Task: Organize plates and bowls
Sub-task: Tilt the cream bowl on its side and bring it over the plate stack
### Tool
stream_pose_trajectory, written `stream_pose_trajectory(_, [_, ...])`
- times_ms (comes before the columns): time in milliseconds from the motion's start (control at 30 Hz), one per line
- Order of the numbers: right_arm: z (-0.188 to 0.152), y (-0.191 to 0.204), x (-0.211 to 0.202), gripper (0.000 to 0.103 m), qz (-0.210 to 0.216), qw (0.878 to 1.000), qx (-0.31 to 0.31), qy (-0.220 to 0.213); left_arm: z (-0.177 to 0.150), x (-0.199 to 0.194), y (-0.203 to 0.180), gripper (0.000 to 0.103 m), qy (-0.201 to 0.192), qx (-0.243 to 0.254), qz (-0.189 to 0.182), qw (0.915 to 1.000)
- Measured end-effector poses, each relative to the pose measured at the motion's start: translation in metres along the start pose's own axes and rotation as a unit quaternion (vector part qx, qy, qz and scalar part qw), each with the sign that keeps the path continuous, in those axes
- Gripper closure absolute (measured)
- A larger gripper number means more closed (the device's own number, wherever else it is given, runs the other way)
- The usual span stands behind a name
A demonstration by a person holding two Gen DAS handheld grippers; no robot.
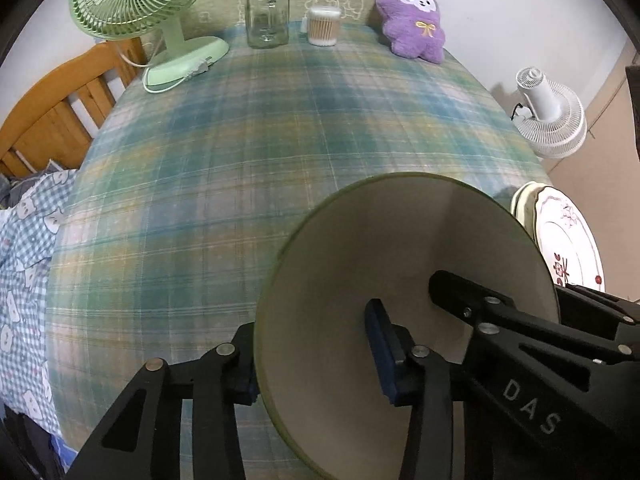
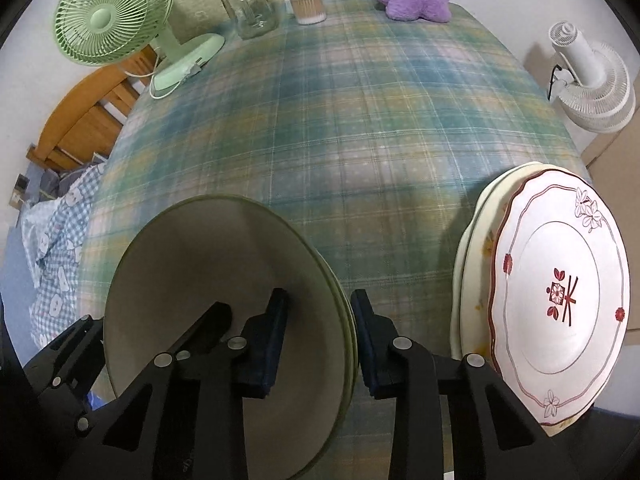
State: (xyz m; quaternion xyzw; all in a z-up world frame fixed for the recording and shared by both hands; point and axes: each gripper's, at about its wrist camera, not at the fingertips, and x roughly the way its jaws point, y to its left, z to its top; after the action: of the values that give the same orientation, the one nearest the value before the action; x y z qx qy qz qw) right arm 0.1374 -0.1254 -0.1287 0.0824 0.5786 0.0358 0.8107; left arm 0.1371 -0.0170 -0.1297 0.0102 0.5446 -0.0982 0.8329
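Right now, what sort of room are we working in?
Probably a bedroom at home: a wooden bed frame with checked bedding beside the plaid-covered table, and a purple plush toy at its far edge.

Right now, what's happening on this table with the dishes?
A person holds a tool in each hand, and both grip the same green-rimmed bowl on the plaid tablecloth. The left tool clamps its left rim, the right tool its right rim. A stack of plates, floral one on top, sits beside it, untouched.

Two close, steeply downward wrist views, both over the green-rimmed plate [image 1: 400, 280].
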Motion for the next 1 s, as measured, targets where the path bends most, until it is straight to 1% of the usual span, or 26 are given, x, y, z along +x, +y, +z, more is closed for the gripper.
stream_pose_trajectory(133, [-0.001, 0.004, -0.001, 0.067, -0.007, 1.000, 0.006, 0.002, 0.001, -0.002, 0.002, 0.061, 0.010, -0.001, 0.000, 0.9999])
stream_pose_trajectory(267, [-0.002, 0.001, -0.002, 0.067, -0.007, 1.000, 0.021, 0.006, 0.002, -0.003, 0.000, 0.062, 0.013, 0.008, 0.001, 0.9999])
stream_pose_trajectory(467, [-0.002, 0.001, -0.008, 0.067, -0.010, 0.999, 0.038, 0.009, 0.003, -0.008, 0.000, 0.062, 0.014, 0.009, -0.005, 0.9999])
stream_pose_trajectory(800, [0.001, 0.003, -0.039, 0.067, -0.018, 0.998, 0.049, -0.018, 0.014, -0.035, -0.006, 0.063, -0.008, 0.027, -0.007, 0.9996])
stream_pose_trajectory(1000, [0.005, -0.004, -0.055, 0.067, -0.012, 0.998, 0.052, -0.027, 0.019, -0.048, -0.016, 0.063, -0.019, 0.034, 0.004, 0.9992])
